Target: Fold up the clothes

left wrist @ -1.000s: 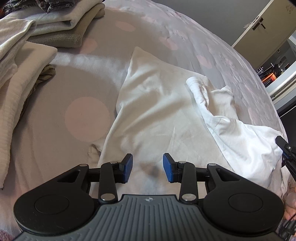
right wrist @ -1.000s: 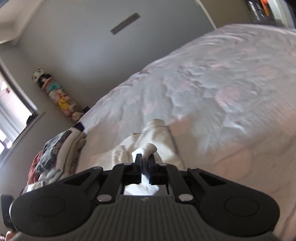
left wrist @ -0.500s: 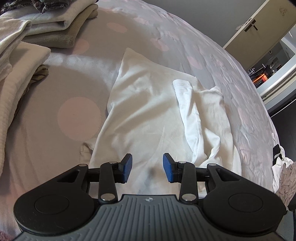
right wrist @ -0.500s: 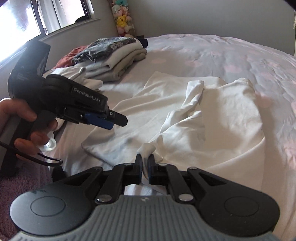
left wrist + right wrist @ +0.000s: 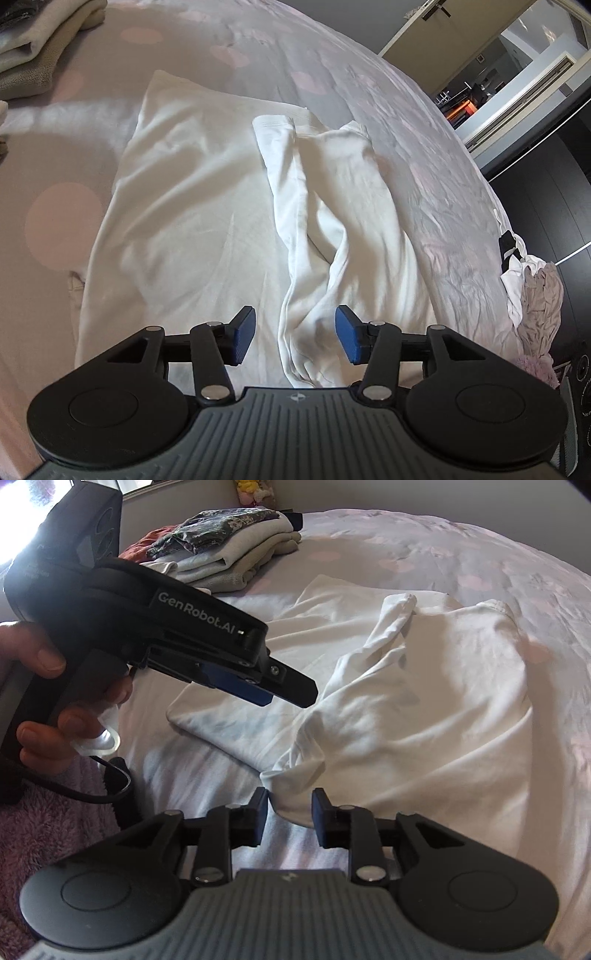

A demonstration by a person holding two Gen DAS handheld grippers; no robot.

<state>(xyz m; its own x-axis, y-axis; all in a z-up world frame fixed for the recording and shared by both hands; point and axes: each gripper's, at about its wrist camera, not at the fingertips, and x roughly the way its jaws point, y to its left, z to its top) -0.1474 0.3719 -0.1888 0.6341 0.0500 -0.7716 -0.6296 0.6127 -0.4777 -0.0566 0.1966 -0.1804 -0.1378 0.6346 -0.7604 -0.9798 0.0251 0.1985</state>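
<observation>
A white long-sleeved top (image 5: 192, 206) lies spread on the bed, one sleeve (image 5: 295, 206) folded in along its middle. My left gripper (image 5: 294, 338) is open and empty, hovering over the near end of that sleeve. In the right wrist view the same top (image 5: 424, 709) shows, with its sleeve (image 5: 388, 627) lying across it. My right gripper (image 5: 289, 818) is open, its pads either side of a bunched corner of the top (image 5: 288, 779). The left gripper (image 5: 288, 690) also shows there, held by a hand above the garment.
The bed (image 5: 66, 184) has a grey cover with pink dots. A stack of folded clothes (image 5: 229, 550) sits at the far side, also seen in the left wrist view (image 5: 33, 33). Crumpled clothes (image 5: 532, 295) lie at the bed's right edge. A purple fluffy fabric (image 5: 44, 834) is near me.
My right gripper has opened and let go of the white fabric it was pinching. The sleeve side it carried now lies folded onto the top. My left gripper moved right over the sleeve.
</observation>
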